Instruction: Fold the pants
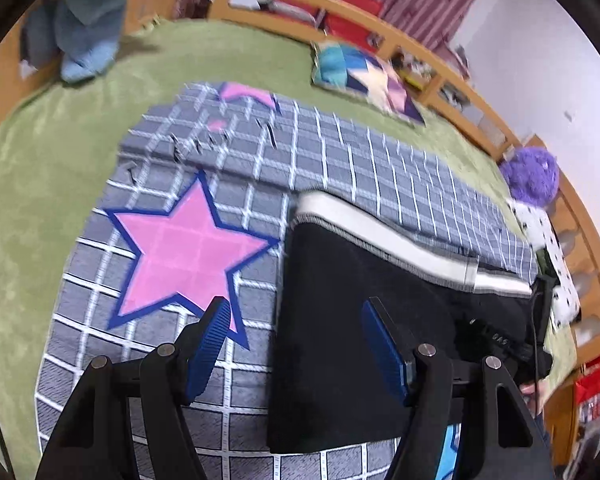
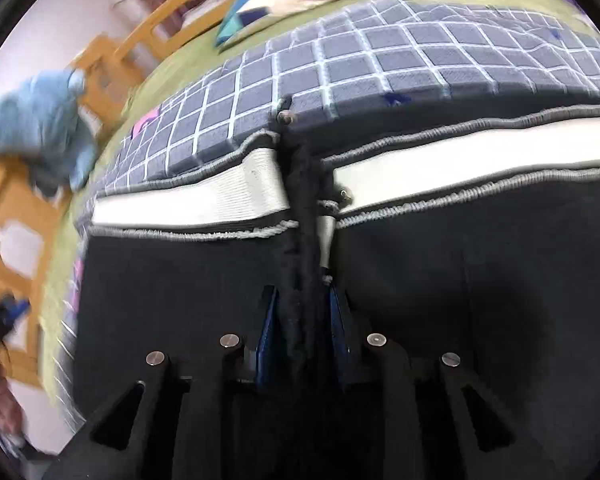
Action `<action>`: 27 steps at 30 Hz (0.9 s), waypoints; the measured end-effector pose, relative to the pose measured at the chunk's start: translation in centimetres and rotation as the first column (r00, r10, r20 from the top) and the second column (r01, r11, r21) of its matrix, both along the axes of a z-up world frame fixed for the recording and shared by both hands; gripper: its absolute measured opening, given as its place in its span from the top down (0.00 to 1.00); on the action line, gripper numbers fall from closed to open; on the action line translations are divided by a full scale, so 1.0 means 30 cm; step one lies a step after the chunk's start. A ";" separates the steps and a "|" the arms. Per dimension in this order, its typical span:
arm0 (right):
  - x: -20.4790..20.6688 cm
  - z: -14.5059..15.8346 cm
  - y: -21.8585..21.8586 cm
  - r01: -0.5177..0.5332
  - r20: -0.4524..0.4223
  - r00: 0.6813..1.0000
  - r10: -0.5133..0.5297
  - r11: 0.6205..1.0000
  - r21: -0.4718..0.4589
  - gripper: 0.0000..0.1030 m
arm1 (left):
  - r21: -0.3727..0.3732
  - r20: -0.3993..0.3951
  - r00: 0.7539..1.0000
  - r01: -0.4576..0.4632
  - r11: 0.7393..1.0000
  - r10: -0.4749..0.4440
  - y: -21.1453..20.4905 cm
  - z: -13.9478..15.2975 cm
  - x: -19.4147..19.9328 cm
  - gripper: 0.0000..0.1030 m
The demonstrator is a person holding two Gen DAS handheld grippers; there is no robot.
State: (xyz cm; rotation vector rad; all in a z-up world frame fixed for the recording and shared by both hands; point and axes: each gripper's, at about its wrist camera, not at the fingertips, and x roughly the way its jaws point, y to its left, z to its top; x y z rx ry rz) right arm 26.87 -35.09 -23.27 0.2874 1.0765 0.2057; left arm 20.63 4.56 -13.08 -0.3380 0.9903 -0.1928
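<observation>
On the grid-patterned blanket [image 1: 380,160] spread over the green bed cover [image 1: 40,184], black pants [image 1: 340,360] lie folded, white waistband [image 1: 400,240] on the far side. Left tongs [image 1: 296,344] hang open above the pants' left edge, holding nothing. Right tongs [image 2: 304,320] are clamped on a ridge of black fabric near the waistband. Judgement: carry that pinch level and straight so layers stay aligned. Open blanket lies left of the pants; the wooden bed rail [image 1: 452,80] bounds the far side.
</observation>
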 end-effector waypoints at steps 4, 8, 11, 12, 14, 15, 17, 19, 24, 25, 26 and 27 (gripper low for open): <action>-0.076 0.132 -0.013 -0.020 0.061 0.998 0.027 0.993 -0.119 0.67 | 0.070 0.032 0.999 0.015 0.997 -0.018 -0.002 -0.004 0.006 0.36; -0.240 0.238 -0.150 0.080 0.140 0.989 -0.057 0.983 -0.167 0.52 | 0.140 0.059 0.996 0.060 0.988 -0.069 -0.021 -0.023 0.009 0.36; -0.386 0.254 -0.329 0.211 0.164 0.970 -0.180 0.958 -0.195 0.50 | 0.135 0.039 0.991 0.120 0.983 -0.127 -0.062 -0.062 0.030 0.36; -0.437 0.245 -0.390 0.259 0.164 0.960 -0.228 0.945 -0.201 0.50 | 0.138 0.033 0.989 0.140 0.981 -0.145 -0.077 -0.074 0.037 0.36; -0.517 0.218 -0.507 0.351 0.164 0.932 -0.322 0.916 -0.196 0.46 | 0.140 0.024 0.986 0.163 0.977 -0.168 -0.098 -0.098 0.048 0.36; -0.548 0.202 -0.559 0.381 0.159 0.921 -0.356 0.908 -0.173 0.45 | 0.127 0.010 0.985 0.168 0.978 -0.170 -0.104 -0.118 0.061 0.36; -0.575 0.163 -0.629 0.424 0.155 0.901 -0.405 0.898 -0.119 0.42 | 0.073 -0.008 0.984 0.179 0.981 -0.178 -0.107 -0.152 0.081 0.38; -0.571 0.111 -0.681 0.483 0.135 0.873 -0.469 0.870 -0.099 0.42 | 0.044 -0.015 0.984 0.177 0.983 -0.176 -0.111 -0.186 0.100 0.38; -0.510 0.015 -0.779 0.564 0.098 0.818 -0.566 0.824 0.050 0.42 | -0.037 -0.033 0.972 0.230 0.973 -0.231 -0.130 -0.271 0.162 0.38; -0.510 0.006 -0.791 0.572 0.097 0.811 -0.577 0.817 0.076 0.42 | -0.069 -0.045 0.970 0.235 0.970 -0.238 -0.132 -0.296 0.185 0.38; -0.495 -0.006 -0.805 0.576 0.095 0.806 -0.584 0.811 0.101 0.41 | -0.089 -0.040 0.971 0.232 0.969 -0.236 -0.131 -0.306 0.198 0.38; -0.477 -0.016 -0.819 0.578 0.094 0.802 -0.590 0.806 0.128 0.40 | -0.118 -0.021 0.972 0.229 0.966 -0.232 -0.129 -0.311 0.210 0.38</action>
